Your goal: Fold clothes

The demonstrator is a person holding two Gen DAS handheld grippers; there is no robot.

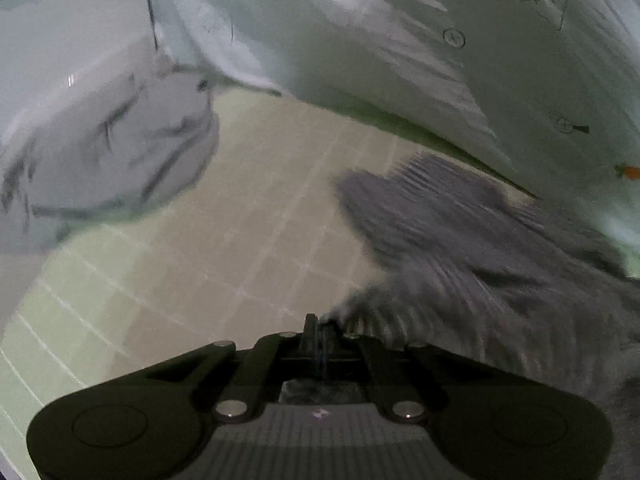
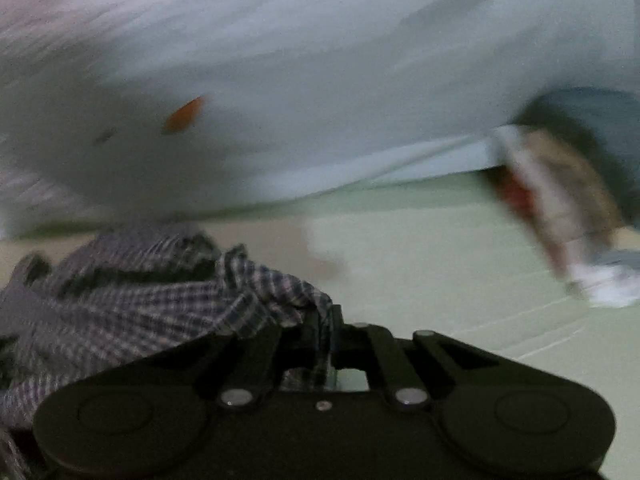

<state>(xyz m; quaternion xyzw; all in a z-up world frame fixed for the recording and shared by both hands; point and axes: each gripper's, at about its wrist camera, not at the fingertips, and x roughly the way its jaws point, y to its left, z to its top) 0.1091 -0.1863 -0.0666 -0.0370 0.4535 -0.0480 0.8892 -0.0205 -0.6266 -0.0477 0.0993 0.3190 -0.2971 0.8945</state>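
Note:
A grey checked garment lies bunched on the pale green gridded mat, stretching right from my left gripper. The left gripper is shut on an edge of this cloth. In the right wrist view the same checked garment spreads to the left, and my right gripper is shut on another edge of it. Both views are blurred by motion.
A pale grey crumpled garment lies at the left of the mat. A large white sheet-like surface with an orange mark rises behind. A blurred reddish and white object stands at the right.

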